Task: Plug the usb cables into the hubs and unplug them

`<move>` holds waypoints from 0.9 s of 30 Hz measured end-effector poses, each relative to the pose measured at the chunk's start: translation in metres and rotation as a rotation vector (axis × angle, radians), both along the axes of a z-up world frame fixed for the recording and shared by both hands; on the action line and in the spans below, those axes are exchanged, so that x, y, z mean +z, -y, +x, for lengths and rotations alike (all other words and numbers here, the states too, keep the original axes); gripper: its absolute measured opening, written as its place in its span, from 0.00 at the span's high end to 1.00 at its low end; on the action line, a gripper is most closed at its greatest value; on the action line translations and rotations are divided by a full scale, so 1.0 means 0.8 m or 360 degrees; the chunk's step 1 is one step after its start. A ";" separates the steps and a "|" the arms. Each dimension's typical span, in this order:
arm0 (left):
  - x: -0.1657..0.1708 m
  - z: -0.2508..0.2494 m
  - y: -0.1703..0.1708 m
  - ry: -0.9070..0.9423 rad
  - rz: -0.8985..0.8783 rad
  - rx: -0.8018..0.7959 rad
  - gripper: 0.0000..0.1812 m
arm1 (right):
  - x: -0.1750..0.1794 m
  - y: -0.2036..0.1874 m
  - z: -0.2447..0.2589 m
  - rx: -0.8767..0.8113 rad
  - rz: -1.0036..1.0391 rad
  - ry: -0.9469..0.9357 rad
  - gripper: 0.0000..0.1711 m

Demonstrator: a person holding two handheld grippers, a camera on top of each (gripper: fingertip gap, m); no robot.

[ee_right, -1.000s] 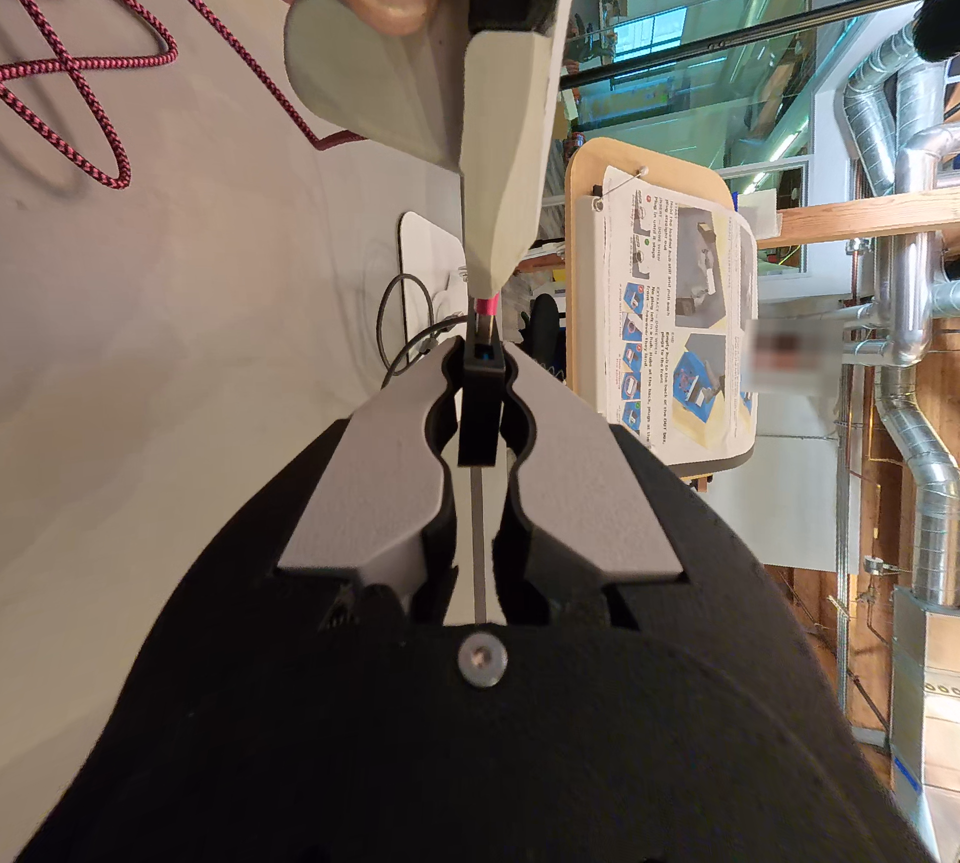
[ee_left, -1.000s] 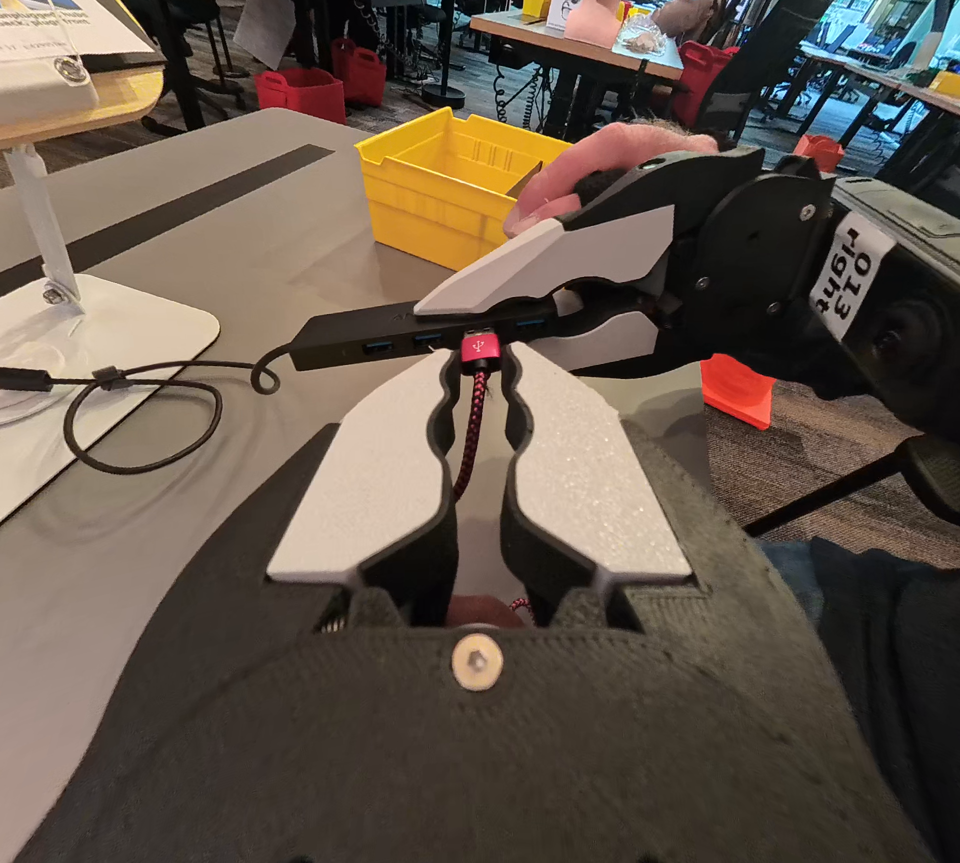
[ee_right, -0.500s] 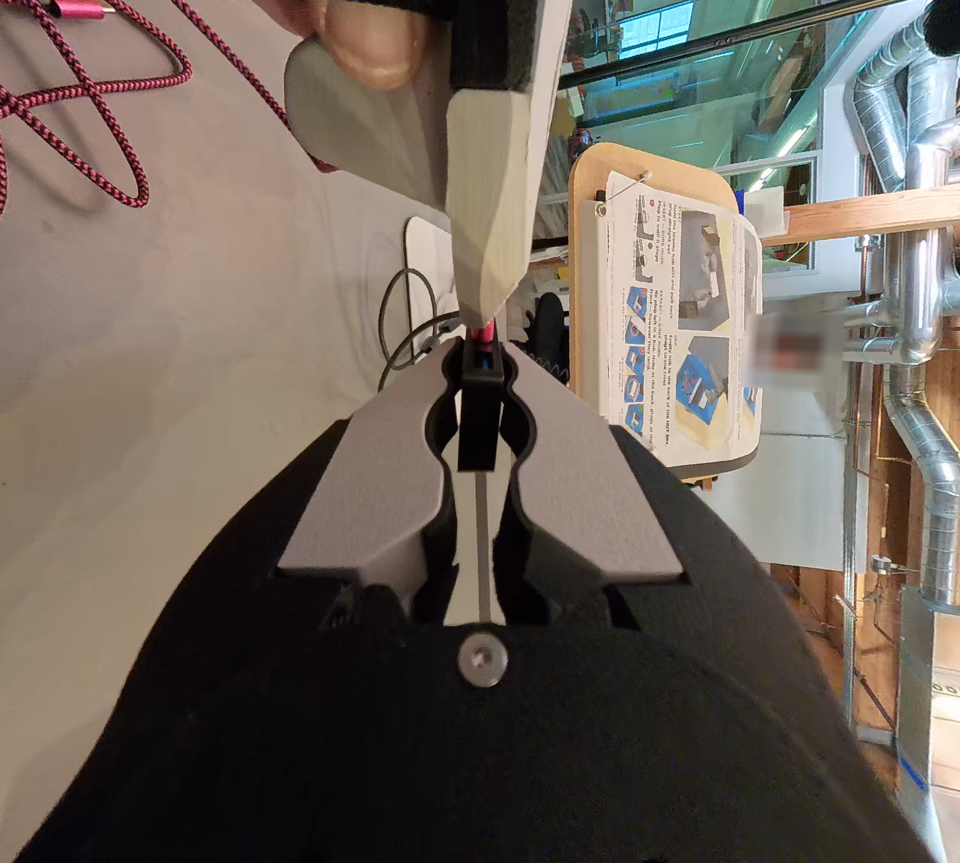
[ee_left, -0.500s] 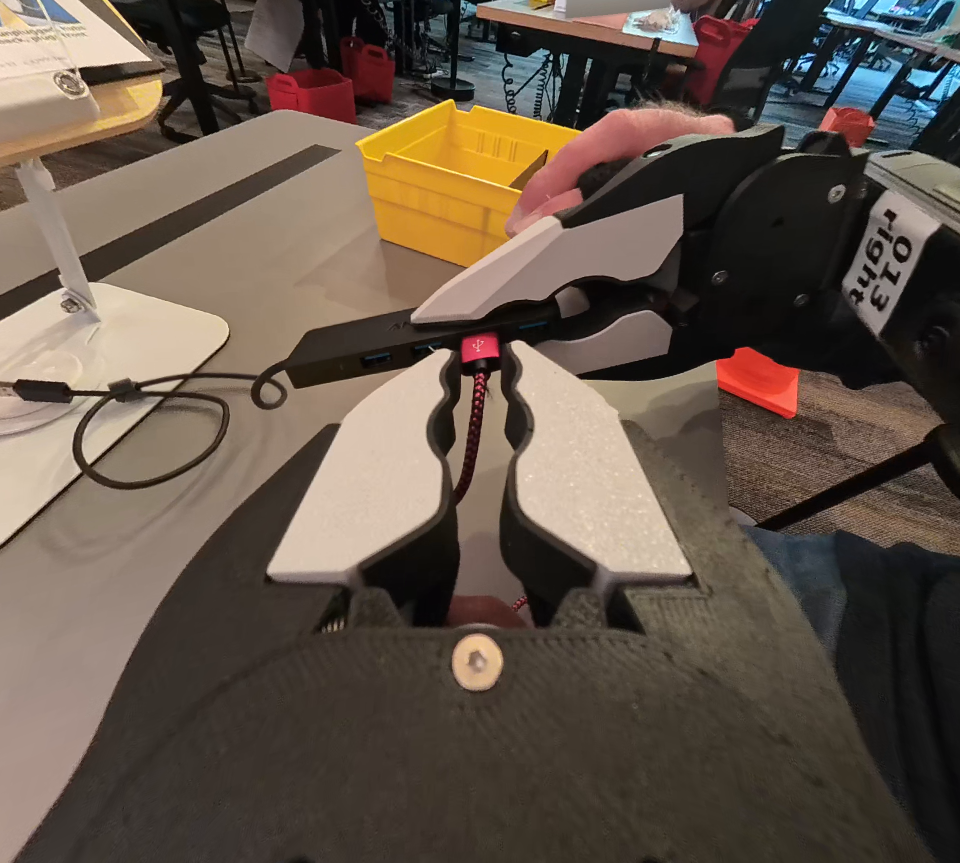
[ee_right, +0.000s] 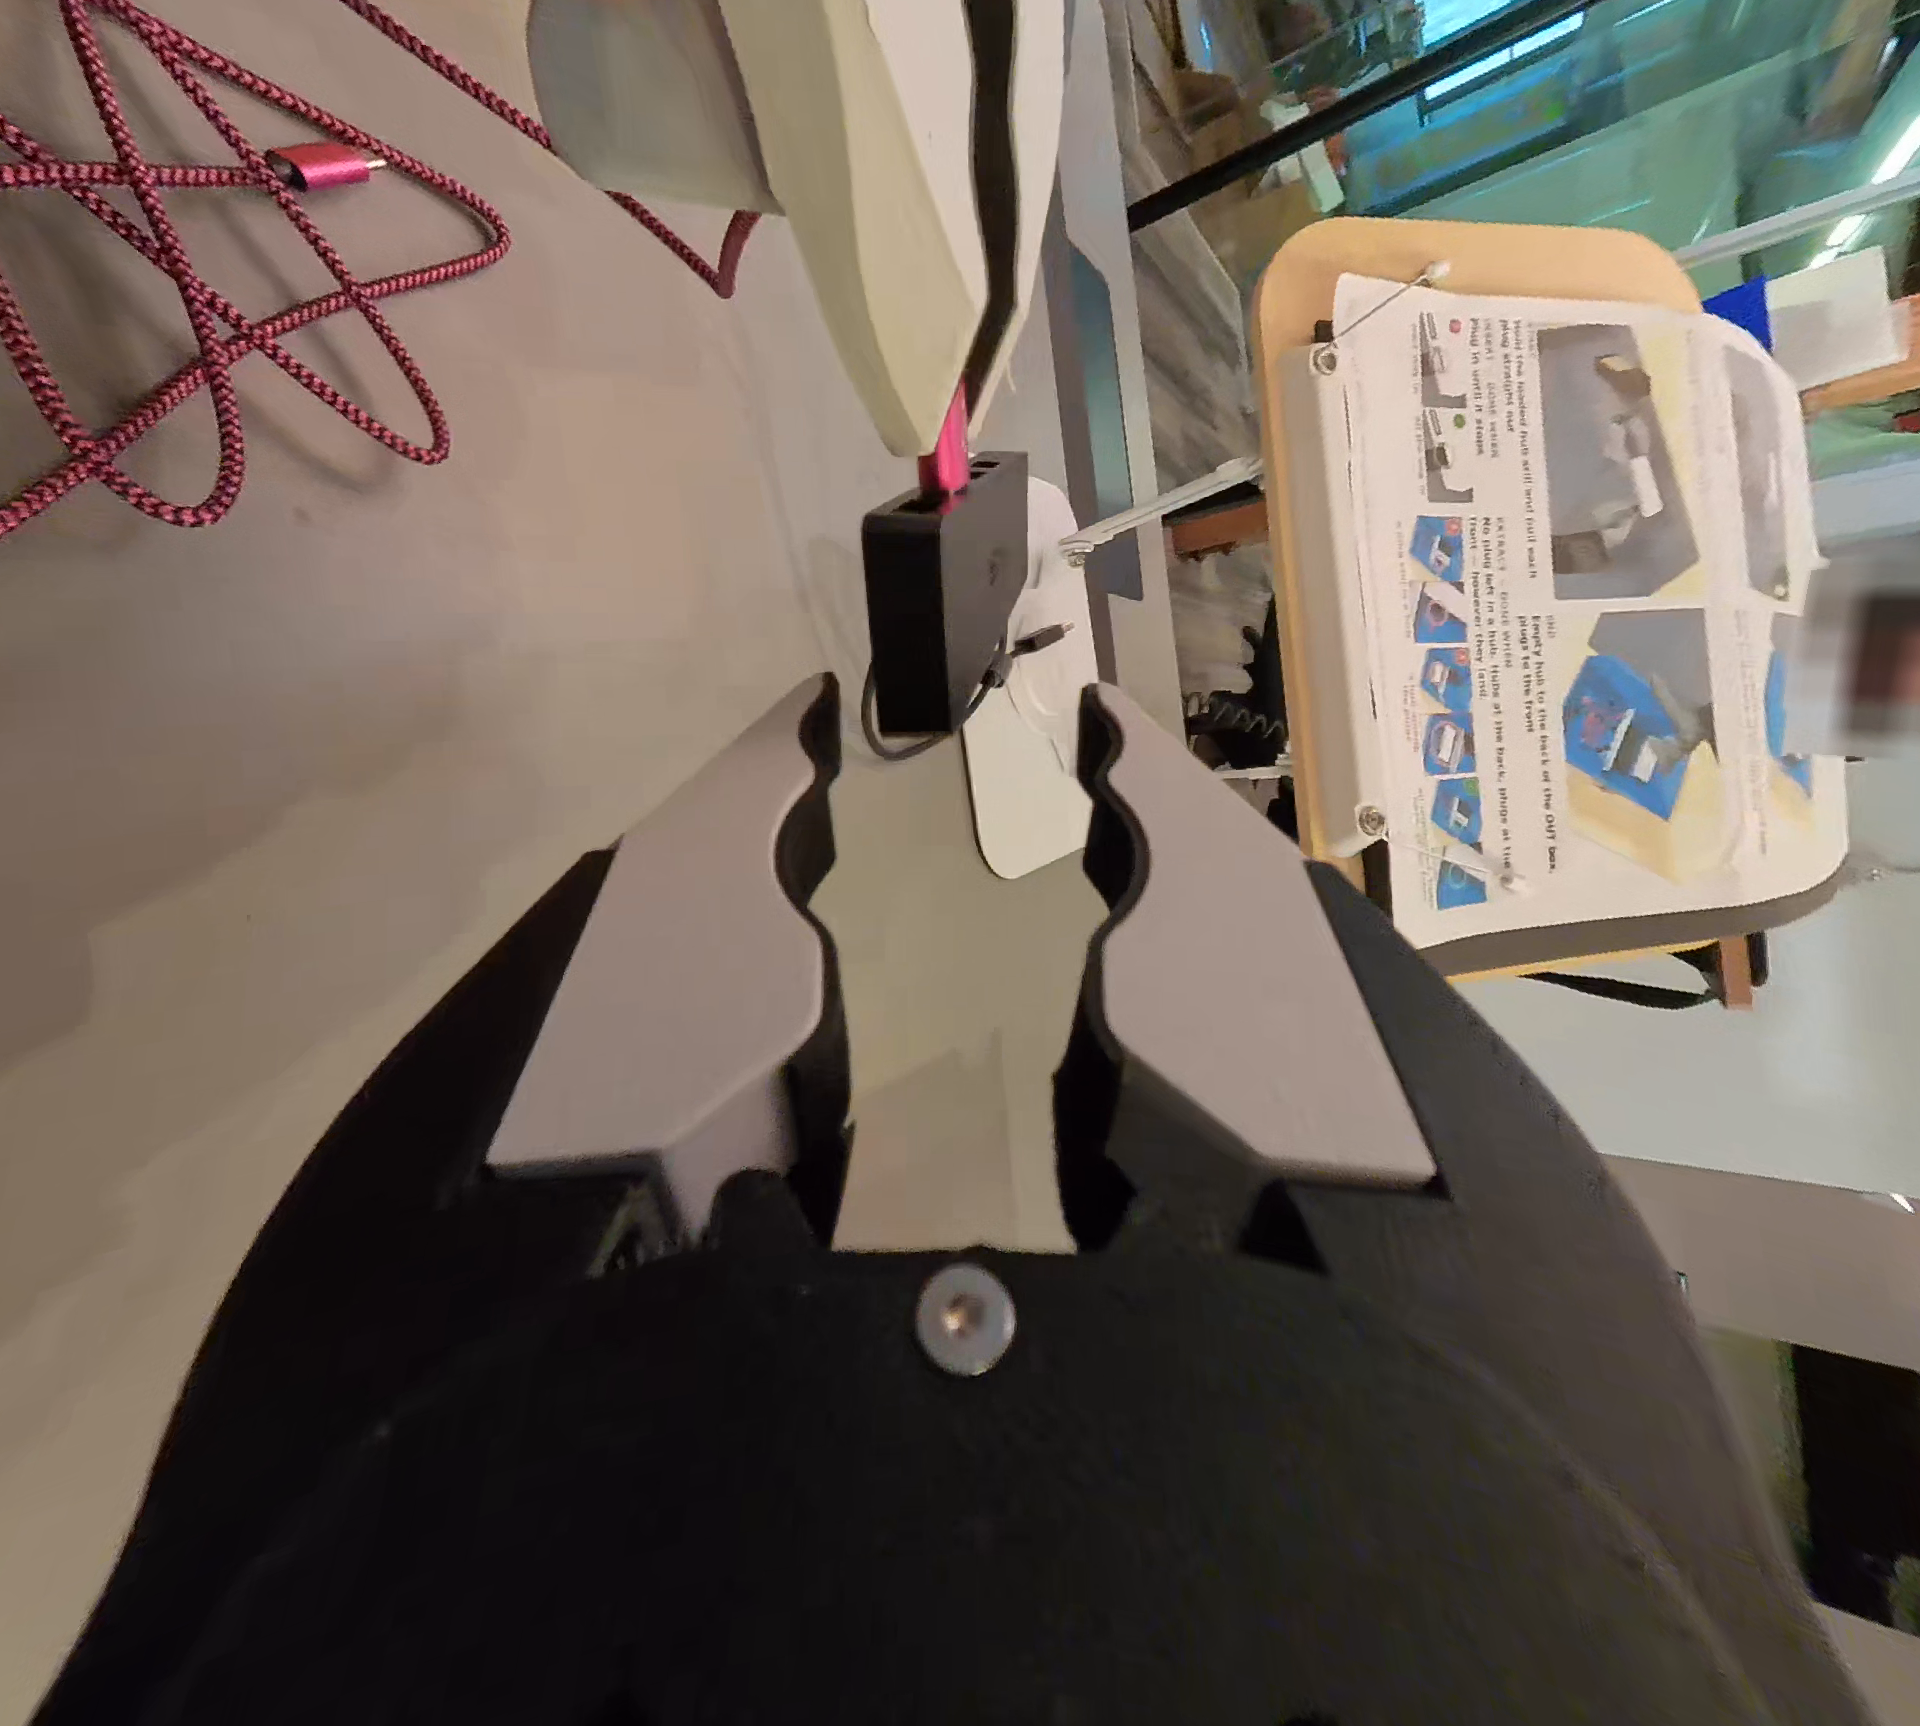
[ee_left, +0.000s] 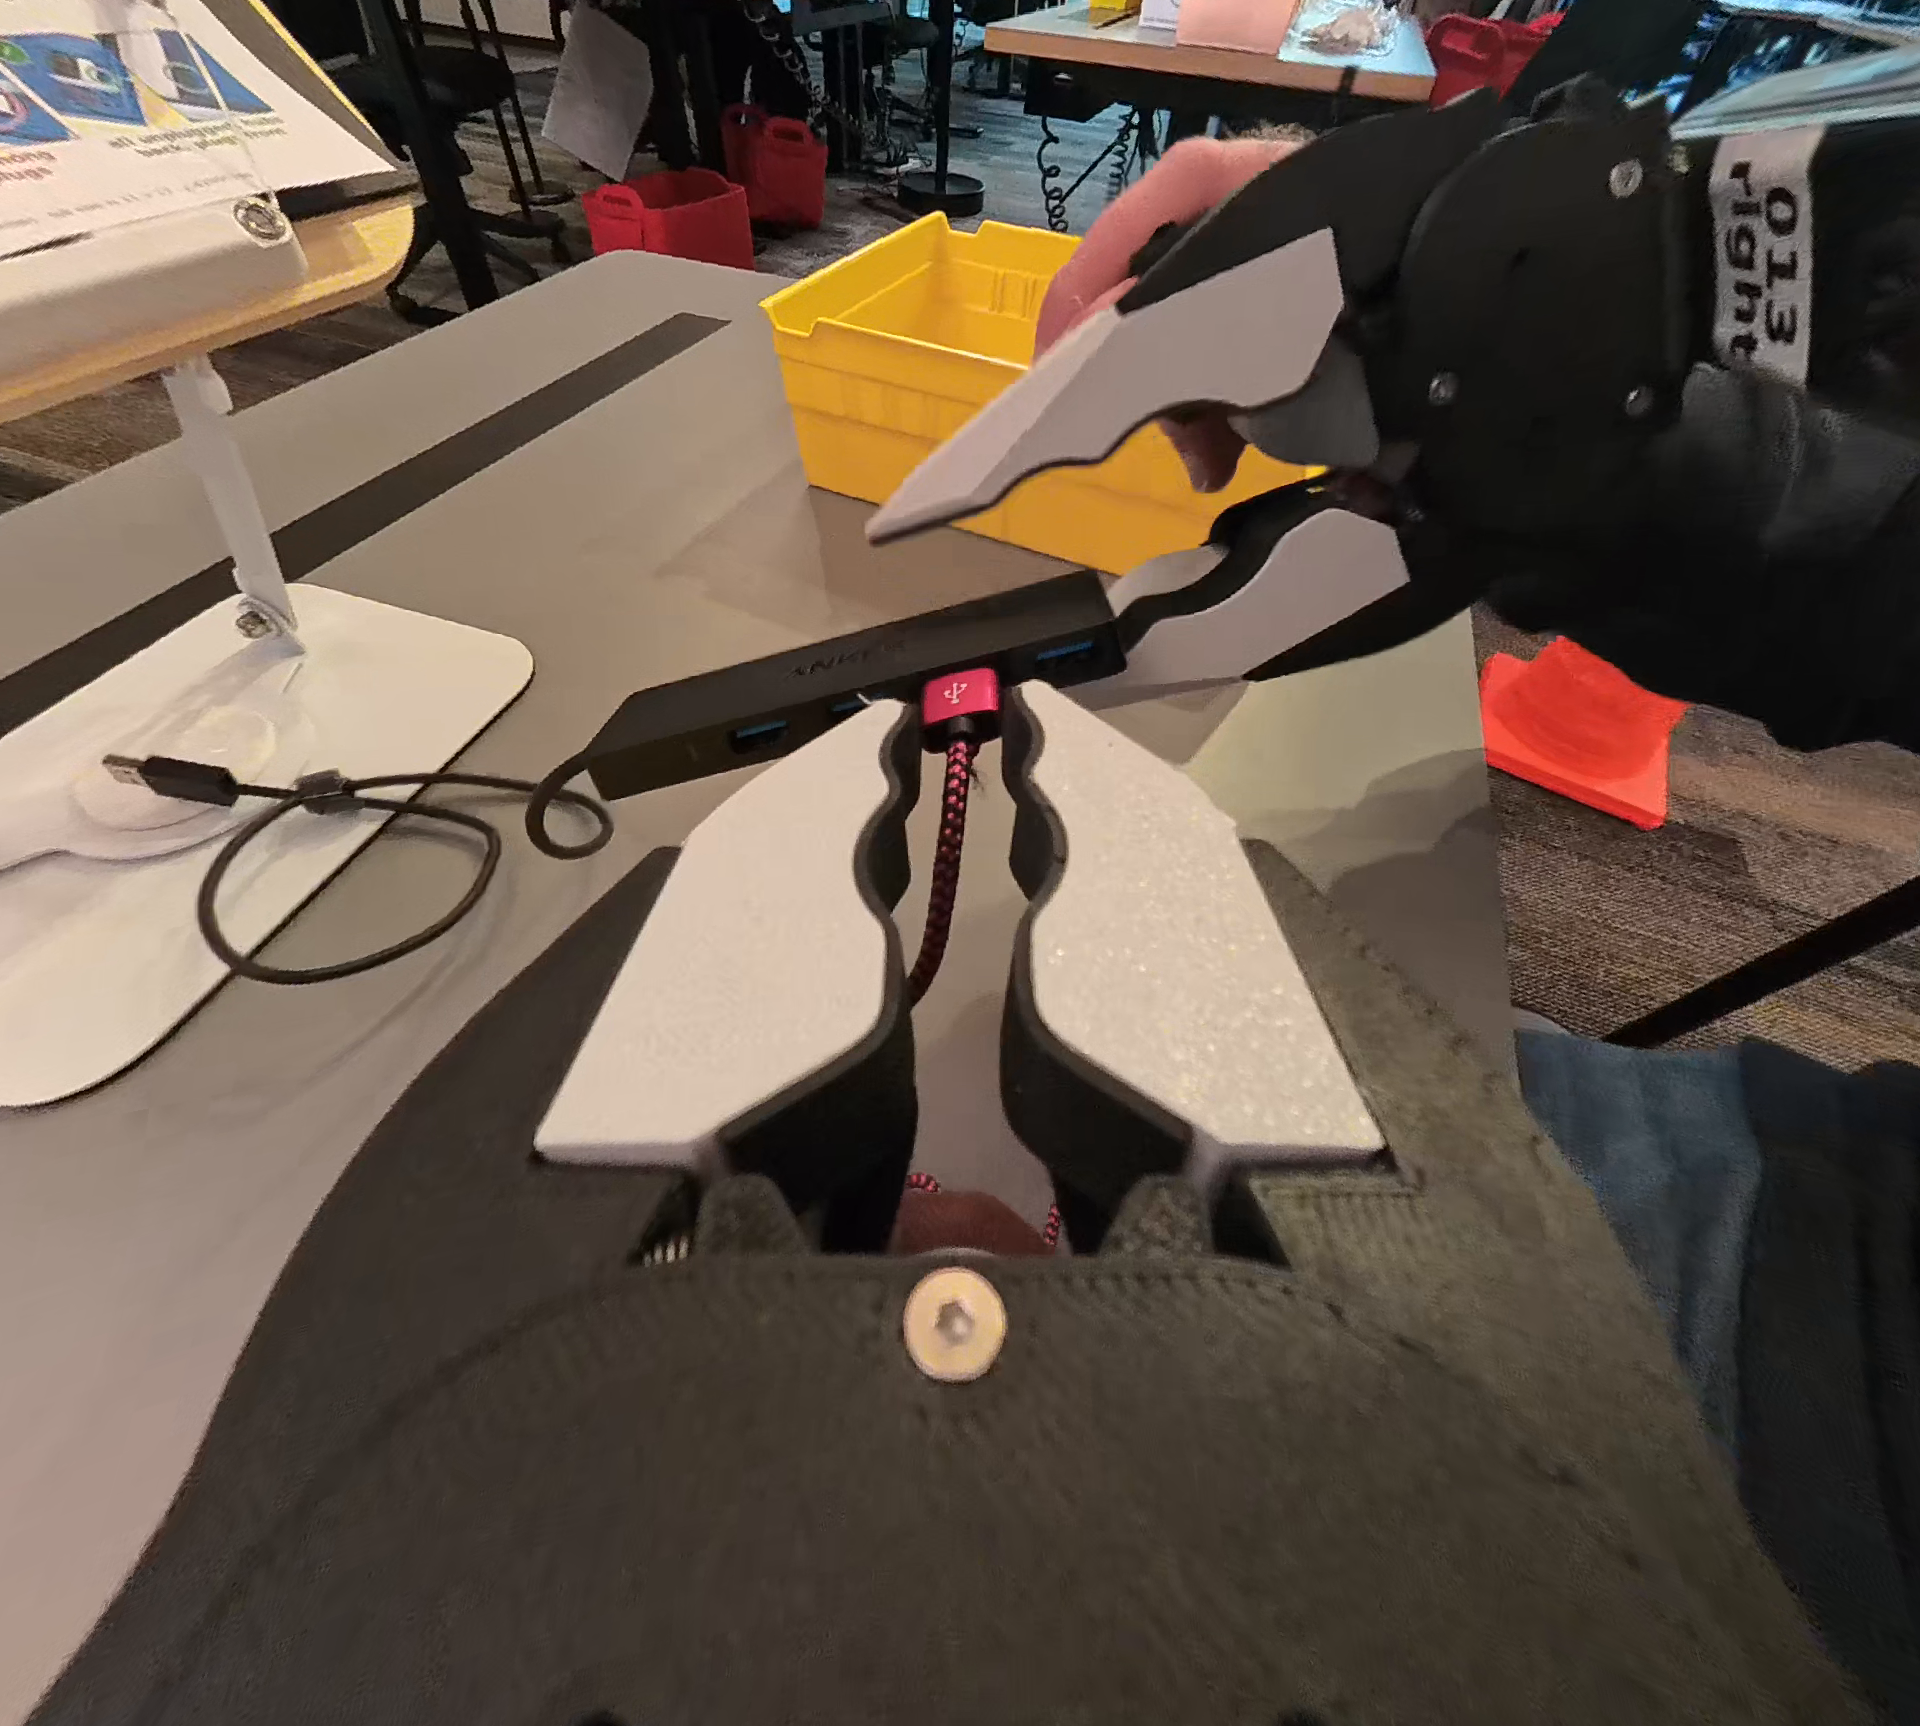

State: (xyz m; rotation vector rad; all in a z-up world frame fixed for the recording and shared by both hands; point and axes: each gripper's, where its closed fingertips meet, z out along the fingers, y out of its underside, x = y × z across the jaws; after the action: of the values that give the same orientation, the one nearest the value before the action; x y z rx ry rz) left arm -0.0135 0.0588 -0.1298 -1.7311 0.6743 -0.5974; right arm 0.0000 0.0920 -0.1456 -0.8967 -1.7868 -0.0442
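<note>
A black USB hub (ee_left: 862, 679) lies on the grey table, with a pink USB plug (ee_left: 958, 697) seated in one of its ports. My left gripper (ee_left: 958, 712) is shut on that plug, and its braided pink cable (ee_left: 940, 855) runs back between the fingers. My right gripper (ee_right: 956, 694) is open and empty, its tips just short of the hub's end (ee_right: 935, 616). In the left wrist view the right gripper (ee_left: 997, 575) gapes at the hub's right end. In the right wrist view the left gripper (ee_right: 956, 419) pinches the plug (ee_right: 948, 471).
A yellow bin (ee_left: 935, 346) stands behind the hub. A white stand base (ee_left: 312, 720) with an instruction sheet (ee_right: 1558, 596) is at the left. The hub's black cable (ee_left: 343, 845) loops beside it. Loose pink cable (ee_right: 208, 346) lies coiled near me. The table edge is on the right. The grippers' ends are close to 5 cm from one another.
My right gripper has opened, let go of the hub and drawn back from it. My left gripper stays shut on the pink plug in the hub.
</note>
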 end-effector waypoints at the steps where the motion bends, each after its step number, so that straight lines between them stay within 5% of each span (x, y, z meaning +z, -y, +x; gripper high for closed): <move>1: 0.001 0.000 0.001 0.0006 0.0000 -0.0002 0.92 | 0.000 0.001 0.000 0.0006 -0.0002 0.0008 0.74; 5: 0.001 0.008 0.002 0.0043 -0.0018 -0.0029 0.92 | -0.001 0.013 -0.013 0.0058 0.0160 0.0034 0.82; 7: 0.001 0.013 0.003 0.0060 -0.0029 -0.0046 0.92 | -0.002 0.010 -0.021 0.0027 0.0271 0.0035 0.95; 18: 0.019 -0.023 0.001 0.0136 0.0012 0.0076 0.82 | 0.030 -0.018 -0.012 -0.0113 0.0172 -0.0117 0.96; 27: -0.014 -0.035 0.012 -0.0234 -0.0055 0.0107 0.79 | 0.052 -0.048 0.010 -0.0261 0.0094 -0.0143 0.96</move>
State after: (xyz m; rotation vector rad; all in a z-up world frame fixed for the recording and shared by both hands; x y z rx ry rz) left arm -0.0418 0.0491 -0.1410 -1.8353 0.7087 -0.4403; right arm 0.0083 0.1303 -0.1040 -0.9858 -1.6182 -0.1588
